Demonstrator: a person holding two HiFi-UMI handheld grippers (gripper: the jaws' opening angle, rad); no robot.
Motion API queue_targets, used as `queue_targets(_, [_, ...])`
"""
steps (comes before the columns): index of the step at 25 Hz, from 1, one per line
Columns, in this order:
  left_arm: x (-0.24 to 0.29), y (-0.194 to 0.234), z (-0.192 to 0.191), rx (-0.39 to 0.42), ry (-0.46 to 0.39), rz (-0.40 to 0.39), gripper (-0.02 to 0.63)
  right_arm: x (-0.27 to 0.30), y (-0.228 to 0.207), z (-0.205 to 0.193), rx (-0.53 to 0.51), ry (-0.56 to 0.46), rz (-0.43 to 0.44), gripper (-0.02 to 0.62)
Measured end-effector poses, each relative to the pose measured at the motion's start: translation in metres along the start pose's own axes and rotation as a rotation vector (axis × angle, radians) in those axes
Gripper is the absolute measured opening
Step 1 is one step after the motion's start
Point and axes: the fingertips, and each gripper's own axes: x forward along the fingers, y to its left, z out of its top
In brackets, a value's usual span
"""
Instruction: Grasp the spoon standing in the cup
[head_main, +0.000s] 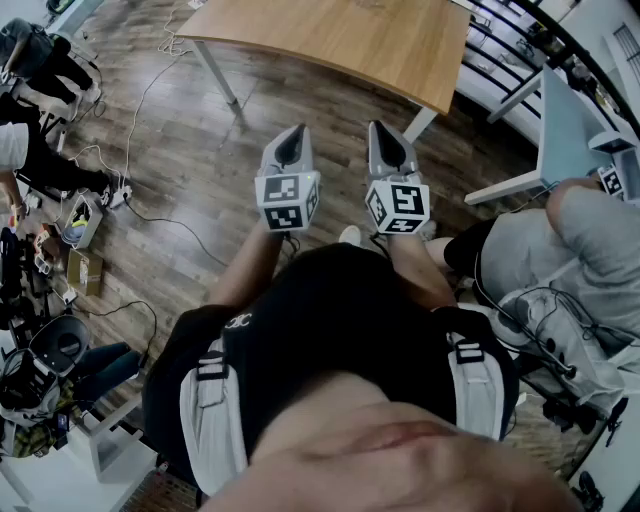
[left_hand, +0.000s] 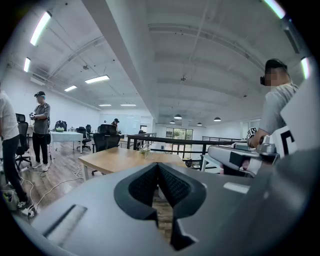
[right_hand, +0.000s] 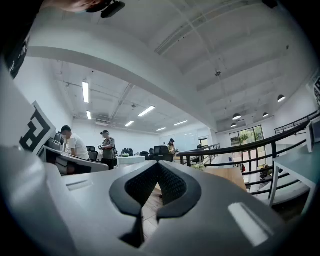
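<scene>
Holding grey left gripper (head_main: 290, 135) and grey right gripper (head_main: 385, 130) side by side over dark plank floor (head_main: 180, 150), both pressed together, nothing btwn. Light wooden rectangular table (head_main: 340, 40) far ahead, near edge just beyond tips; open floor far left. Spoon and cup: can't tell where. Long ceiling light strip (left_hand: 40, 27) seen from gripper views only.

Left tongs (head_main: 294, 132) and right tongs (head_main: 380, 130) side by side (both closed).
</scene>
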Motion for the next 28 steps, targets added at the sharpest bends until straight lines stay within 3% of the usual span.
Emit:
queue_targets(9, [0.027, -0.002, 0.001, 0.022, 0.006, -0.021, 0.012, 0.018, -0.021, -0.008, 0.04, -0.009, -0.017, 0.0])
queue_targets(15, [0.064, -0.017, 0.013, 0.039, 0.006, -0.027, 0.012, 0.038, -0.059, -0.002, 0.056, -0.017, -0.031, 0.0])
queue_targets(28, [0.152, -0.052, 0.025, 0.036, 0.009, -0.015, 0.012, 0.098, -0.123, 0.009, 0.017, -0.009, 0.061, 0.0])
